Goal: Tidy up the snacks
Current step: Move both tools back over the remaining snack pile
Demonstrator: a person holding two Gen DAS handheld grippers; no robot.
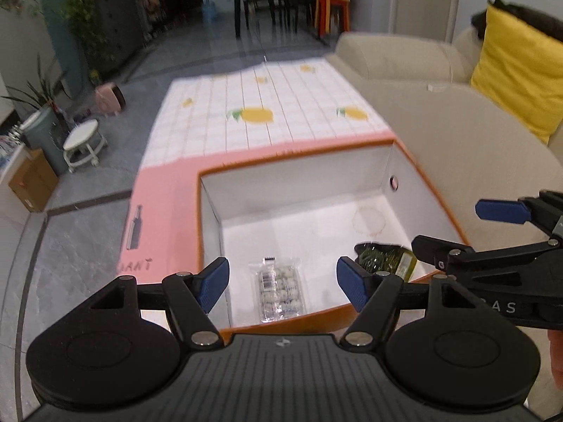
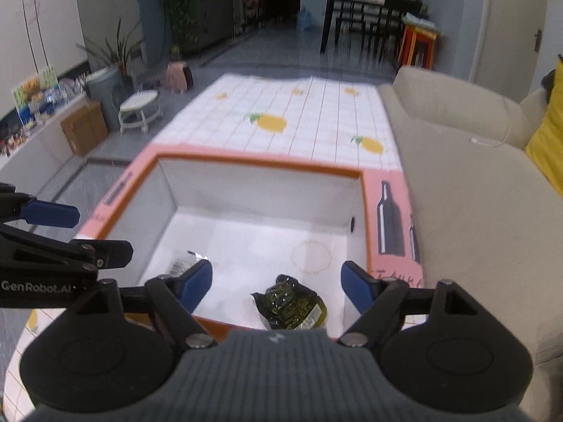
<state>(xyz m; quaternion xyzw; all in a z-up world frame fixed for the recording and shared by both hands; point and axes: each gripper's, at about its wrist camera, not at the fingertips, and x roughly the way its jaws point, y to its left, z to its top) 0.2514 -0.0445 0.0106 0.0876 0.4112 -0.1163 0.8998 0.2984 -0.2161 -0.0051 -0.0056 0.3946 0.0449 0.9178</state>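
An open white box with an orange rim (image 1: 292, 153) (image 2: 260, 167) sits on the pink end of a tablecloth. A clear snack packet (image 1: 279, 290) lies on its floor near the front; only its corner shows in the right wrist view (image 2: 184, 262). A dark green snack packet (image 1: 387, 258) (image 2: 293, 304) lies at the front right. My left gripper (image 1: 281, 285) is open and empty above the clear packet. My right gripper (image 2: 278, 286) is open and empty above the green packet. Each gripper shows in the other's view: the right gripper (image 1: 492, 232) and the left gripper (image 2: 56, 232).
The cloth with lemon prints (image 1: 260, 116) covers the low table beyond the box. A beige sofa (image 1: 457, 133) with a yellow cushion (image 1: 517, 66) runs along the right. A small white stool (image 1: 84, 144) and a cardboard box (image 1: 31, 183) stand on the floor at left.
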